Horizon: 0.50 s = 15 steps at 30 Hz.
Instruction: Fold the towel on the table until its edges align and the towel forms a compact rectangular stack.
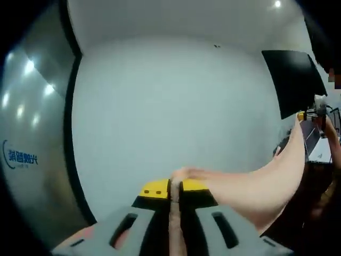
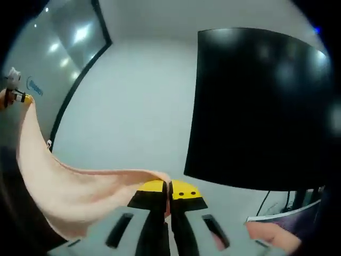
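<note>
A peach towel [image 1: 266, 186] hangs in the air, stretched between my two grippers. My left gripper [image 1: 175, 188] is shut on one corner of it, cloth pinched between the yellow-tipped jaws. In the left gripper view the towel sweeps up to the right to the other gripper [image 1: 314, 109]. My right gripper [image 2: 169, 188] is shut on the opposite corner of the towel [image 2: 58, 197]. From there the cloth sags left and rises to the left gripper [image 2: 13, 90] at the far left edge.
A white wall [image 1: 176, 106] faces both views. A frosted glass panel [image 1: 32, 160] with a blue logo stands on the left. A large black monitor [image 2: 256, 106] is close in front of the right gripper, with papers [image 2: 287, 218] beneath it.
</note>
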Each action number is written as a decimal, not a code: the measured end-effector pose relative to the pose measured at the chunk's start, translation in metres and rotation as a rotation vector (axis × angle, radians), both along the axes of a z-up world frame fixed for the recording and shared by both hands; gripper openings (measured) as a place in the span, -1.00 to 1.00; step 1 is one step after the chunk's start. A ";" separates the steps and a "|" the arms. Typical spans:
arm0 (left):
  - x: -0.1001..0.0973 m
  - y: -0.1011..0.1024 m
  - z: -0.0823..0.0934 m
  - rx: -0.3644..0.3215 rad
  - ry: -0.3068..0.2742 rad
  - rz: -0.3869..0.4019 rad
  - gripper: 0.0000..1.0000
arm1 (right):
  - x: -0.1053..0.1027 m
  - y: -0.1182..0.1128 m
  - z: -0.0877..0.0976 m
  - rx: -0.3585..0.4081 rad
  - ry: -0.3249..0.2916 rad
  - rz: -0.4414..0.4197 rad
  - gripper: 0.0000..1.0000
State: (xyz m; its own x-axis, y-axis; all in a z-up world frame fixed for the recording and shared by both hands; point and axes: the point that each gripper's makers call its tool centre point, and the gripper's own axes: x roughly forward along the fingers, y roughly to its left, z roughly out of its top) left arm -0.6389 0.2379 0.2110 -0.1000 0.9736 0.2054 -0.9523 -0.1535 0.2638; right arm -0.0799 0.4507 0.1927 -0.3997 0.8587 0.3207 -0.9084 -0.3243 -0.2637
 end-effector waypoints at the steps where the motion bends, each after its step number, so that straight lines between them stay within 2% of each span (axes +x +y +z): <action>1: 0.001 -0.003 0.003 0.008 0.001 -0.003 -0.91 | 0.001 -0.001 0.001 0.000 -0.002 -0.002 -1.00; 3: 0.005 -0.010 0.010 0.028 -0.008 -0.014 -0.92 | 0.004 -0.009 0.004 0.008 -0.005 0.000 -1.00; 6: 0.029 -0.027 0.017 0.083 -0.010 -0.059 -0.92 | 0.010 -0.032 0.018 0.076 0.028 -0.001 -1.00; 7: 0.034 -0.031 0.017 0.092 0.007 -0.053 -0.92 | 0.012 -0.037 0.020 0.081 0.036 -0.003 -1.00; 8: 0.037 -0.035 0.017 0.092 0.049 -0.027 -0.92 | 0.014 -0.037 0.021 0.080 0.041 -0.008 -1.00; 9: 0.037 -0.035 0.012 0.074 0.067 -0.002 -0.92 | 0.013 -0.030 0.018 0.068 0.038 -0.015 -1.00; 11: 0.033 -0.028 0.006 0.058 0.079 0.015 -0.92 | 0.007 -0.004 -0.001 -0.018 -0.032 -0.038 -1.00; 12: 0.026 -0.021 0.000 0.038 0.072 0.023 -0.92 | -0.001 0.019 -0.021 -0.093 -0.094 -0.051 -1.00; 15: -0.002 0.013 -0.031 -0.031 0.012 0.050 -0.92 | -0.019 0.064 -0.055 -0.179 -0.140 -0.054 -1.00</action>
